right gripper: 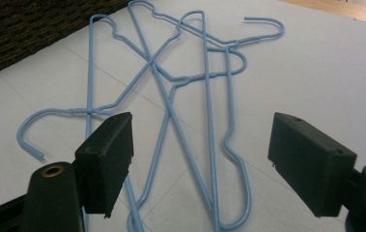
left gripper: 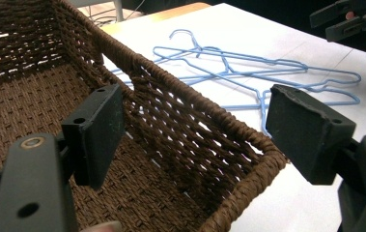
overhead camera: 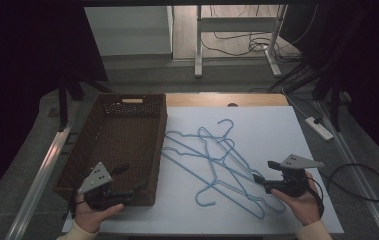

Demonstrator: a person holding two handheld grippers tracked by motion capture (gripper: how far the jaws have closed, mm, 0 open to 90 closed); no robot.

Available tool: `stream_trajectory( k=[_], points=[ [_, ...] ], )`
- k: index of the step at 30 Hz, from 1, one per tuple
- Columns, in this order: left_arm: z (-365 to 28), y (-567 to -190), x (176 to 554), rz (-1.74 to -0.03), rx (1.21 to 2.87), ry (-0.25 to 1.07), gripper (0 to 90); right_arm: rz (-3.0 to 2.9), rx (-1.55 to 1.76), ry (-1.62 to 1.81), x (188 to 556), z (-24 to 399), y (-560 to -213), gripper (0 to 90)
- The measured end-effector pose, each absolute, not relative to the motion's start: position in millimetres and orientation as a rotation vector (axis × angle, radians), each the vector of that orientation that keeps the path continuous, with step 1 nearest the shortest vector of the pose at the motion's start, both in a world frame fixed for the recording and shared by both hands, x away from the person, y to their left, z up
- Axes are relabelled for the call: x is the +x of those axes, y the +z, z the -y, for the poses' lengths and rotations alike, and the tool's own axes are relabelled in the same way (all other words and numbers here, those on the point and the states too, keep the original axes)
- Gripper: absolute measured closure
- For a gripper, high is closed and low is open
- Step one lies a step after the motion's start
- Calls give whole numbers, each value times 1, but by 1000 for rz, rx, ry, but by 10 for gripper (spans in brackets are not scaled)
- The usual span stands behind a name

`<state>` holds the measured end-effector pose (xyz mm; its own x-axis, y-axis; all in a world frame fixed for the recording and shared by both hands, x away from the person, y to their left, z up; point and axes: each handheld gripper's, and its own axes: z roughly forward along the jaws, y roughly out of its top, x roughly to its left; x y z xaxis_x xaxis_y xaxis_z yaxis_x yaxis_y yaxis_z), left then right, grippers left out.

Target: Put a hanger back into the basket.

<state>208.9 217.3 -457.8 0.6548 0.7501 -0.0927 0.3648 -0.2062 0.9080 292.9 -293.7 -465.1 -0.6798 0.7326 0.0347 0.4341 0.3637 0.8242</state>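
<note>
Jaws wide: L over basket [left gripper: 180, 121], R over hangers [right gripper: 180, 111].

Dim room, sides of the high view nearly black. White sheet [overhead camera: 267, 130] covers the table top, wooden edge [overhead camera: 217, 100] bare at the far side. Metal rail [overhead camera: 39, 175] runs along the table's left, another [overhead camera: 354, 160] on the right. Grey floor [overhead camera: 147, 75] beyond, lighter wood-toned patch further back. White desk legs [overhead camera: 198, 50] stand there, loose cables [overhead camera: 237, 42] around them. White power strip [overhead camera: 319, 128] on the floor at right, black cable loop [overhead camera: 372, 185] near it
</note>
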Motion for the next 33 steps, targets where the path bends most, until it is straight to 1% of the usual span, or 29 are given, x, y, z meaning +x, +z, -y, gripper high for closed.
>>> stream_trajectory(
  k=[8,12,13,15,20,22,33],
  points=[
    [-217,-457,210,-889,1817,459,218,-2351,987,1190,295,285,-462,243],
    [-217,-456,210,-887,1817,459,217,-2404,962,1133,297,274,-459,219],
    [-217,-456,210,-886,1817,459,217,-2417,957,1120,297,271,-458,219],
    [-217,-456,210,-884,1817,458,217,-2458,932,1103,300,264,-456,249],
    [-216,-455,211,-879,1818,455,217,-2525,886,1032,305,248,-456,240],
    [-215,-455,211,-875,1821,451,217,-2580,863,974,307,235,-457,237],
    [-215,-454,212,-867,1819,452,218,-2647,829,854,311,218,-466,247]
  ],
)
